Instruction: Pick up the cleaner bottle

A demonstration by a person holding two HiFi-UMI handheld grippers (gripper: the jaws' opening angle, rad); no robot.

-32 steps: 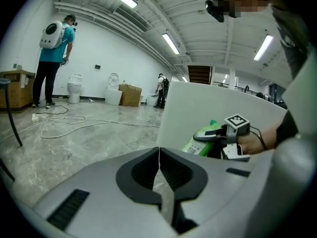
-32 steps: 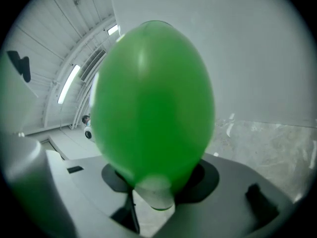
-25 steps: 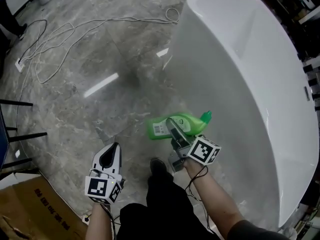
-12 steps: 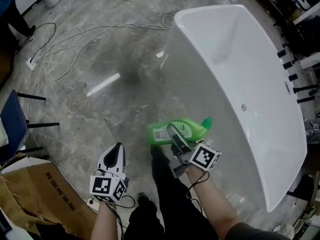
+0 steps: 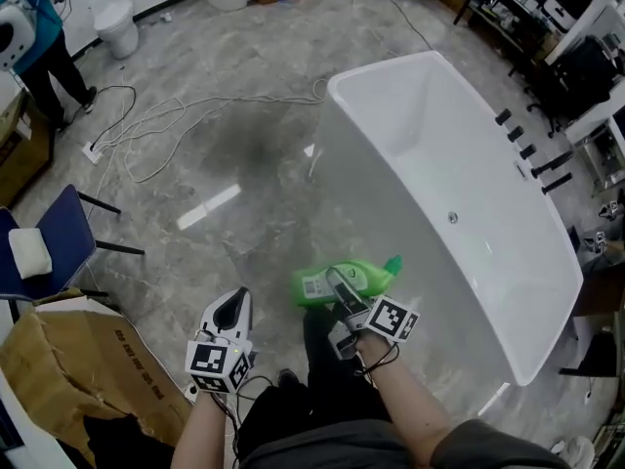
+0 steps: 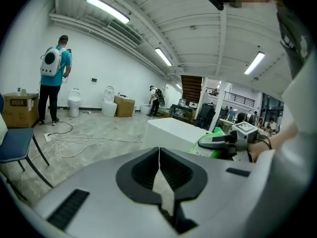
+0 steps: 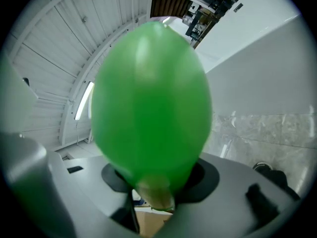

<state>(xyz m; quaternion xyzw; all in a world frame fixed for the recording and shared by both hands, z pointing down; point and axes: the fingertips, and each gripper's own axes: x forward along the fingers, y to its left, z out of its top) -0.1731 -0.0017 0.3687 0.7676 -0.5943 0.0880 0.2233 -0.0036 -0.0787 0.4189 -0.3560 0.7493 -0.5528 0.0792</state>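
Right gripper (image 5: 344, 285) has the cleaner bottle (image 5: 376, 274), its fingers pinching the green body across the middle. The bottle lies on its side in the air, clear of the floor (image 5: 244, 164), cap end pointing toward the white bathtub (image 5: 381, 63), just off the tub's near long side. In the right gripper view the green body fills the space between the fingers. The left gripper (image 5: 232, 307) hangs beside it, well apart, fingers (image 6: 144, 172) pressed together on nothing.
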